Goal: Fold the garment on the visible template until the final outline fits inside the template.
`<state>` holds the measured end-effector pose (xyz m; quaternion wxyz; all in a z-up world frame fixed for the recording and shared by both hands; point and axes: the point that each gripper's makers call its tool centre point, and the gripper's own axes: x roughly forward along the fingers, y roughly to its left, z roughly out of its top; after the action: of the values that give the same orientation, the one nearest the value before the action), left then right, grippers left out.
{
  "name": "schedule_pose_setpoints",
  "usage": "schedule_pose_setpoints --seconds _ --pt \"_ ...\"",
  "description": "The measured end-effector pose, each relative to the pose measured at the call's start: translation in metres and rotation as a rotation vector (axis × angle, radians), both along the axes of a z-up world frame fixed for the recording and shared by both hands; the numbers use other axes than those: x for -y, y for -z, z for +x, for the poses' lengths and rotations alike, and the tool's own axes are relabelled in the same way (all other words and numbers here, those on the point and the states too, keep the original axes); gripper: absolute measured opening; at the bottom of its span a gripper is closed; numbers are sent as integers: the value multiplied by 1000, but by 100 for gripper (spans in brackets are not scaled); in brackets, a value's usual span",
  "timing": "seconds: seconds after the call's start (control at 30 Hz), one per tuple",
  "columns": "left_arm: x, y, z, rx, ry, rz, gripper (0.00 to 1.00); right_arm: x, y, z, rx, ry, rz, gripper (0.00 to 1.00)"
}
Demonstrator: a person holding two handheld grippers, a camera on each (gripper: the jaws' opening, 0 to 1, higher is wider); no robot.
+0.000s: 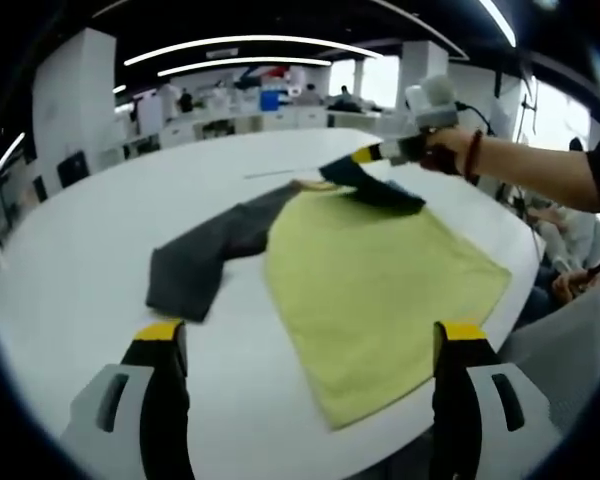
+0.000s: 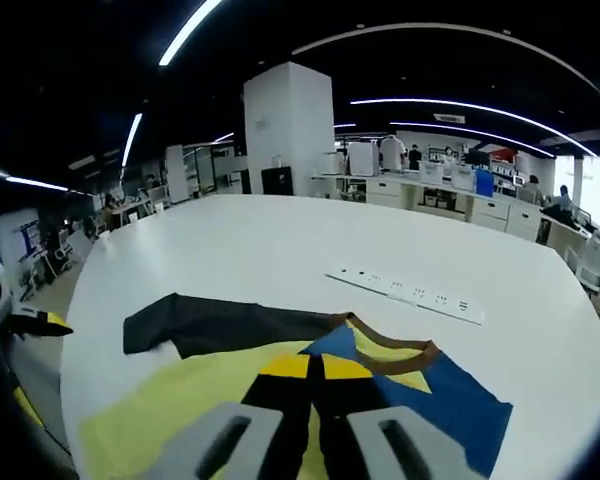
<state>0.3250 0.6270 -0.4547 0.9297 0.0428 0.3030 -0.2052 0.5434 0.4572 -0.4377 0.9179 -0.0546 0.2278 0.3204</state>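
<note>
Your right gripper (image 2: 316,368) pinches garment's (image 1: 210,255) blue sleeve at collar, jaws pressed together on cloth; your left gripper (image 1: 310,340) hovers spread wide above near edge. White table (image 1: 70,270) carries yellow template (image 1: 380,280) at near edge; dark sleeve trails off template's side. Power strip (image 2: 405,292) lies farther in.

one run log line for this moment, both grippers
left gripper: open, hovering | right gripper: shut on yellow garment with dark sleeves near its collar | garment on white table, one sleeve spread
</note>
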Motion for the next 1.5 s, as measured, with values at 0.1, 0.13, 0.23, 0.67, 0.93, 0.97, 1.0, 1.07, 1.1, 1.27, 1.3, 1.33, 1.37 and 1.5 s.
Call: schedule_pose_setpoints --seconds 0.1,0.13,0.23,0.67,0.93,0.97,1.0,1.07,1.1,1.27,1.3,1.33,1.37,1.5 --pt "-1 1 0 -2 -2 1 99 -8 2 -5 17 -38 -14 0" --pt "-1 1 0 -4 -2 1 99 -9 3 -6 22 -47 -19 0" --pt "-1 2 0 -3 -2 1 99 -17 7 -14 28 -87 -32 0" --pt "-2 -2 1 26 -3 6 99 -29 50 -30 24 -170 -144 0" --pt "-6 -3 -1 25 -10 10 99 -33 73 -38 -35 -164 -139 0" --pt "-6 -4 -1 29 -12 6 99 -32 75 -39 -45 -160 -137 0" --pt "-6 -4 -1 30 -13 4 99 -33 76 -40 -50 -160 -135 0" --pt "-6 -4 -1 29 -13 3 99 -34 80 -45 -76 -172 -129 0" --pt "-6 -3 -2 25 -11 7 99 -35 81 -46 -80 -175 -131 1" --pt "-5 -2 -3 22 -4 6 99 -31 86 -55 -131 -161 -99 6" --pt "-4 -2 -2 24 -3 4 99 -30 85 -56 -139 -157 -93 7" --pt "-4 -2 -2 25 -3 0 99 -29 85 -57 -150 -154 -91 10" --pt "-4 -2 -2 24 -3 0 99 -28 85 -58 -151 -154 -97 12" --pt "-2 -3 -1 24 4 5 99 -20 81 -59 -157 -134 -95 17"
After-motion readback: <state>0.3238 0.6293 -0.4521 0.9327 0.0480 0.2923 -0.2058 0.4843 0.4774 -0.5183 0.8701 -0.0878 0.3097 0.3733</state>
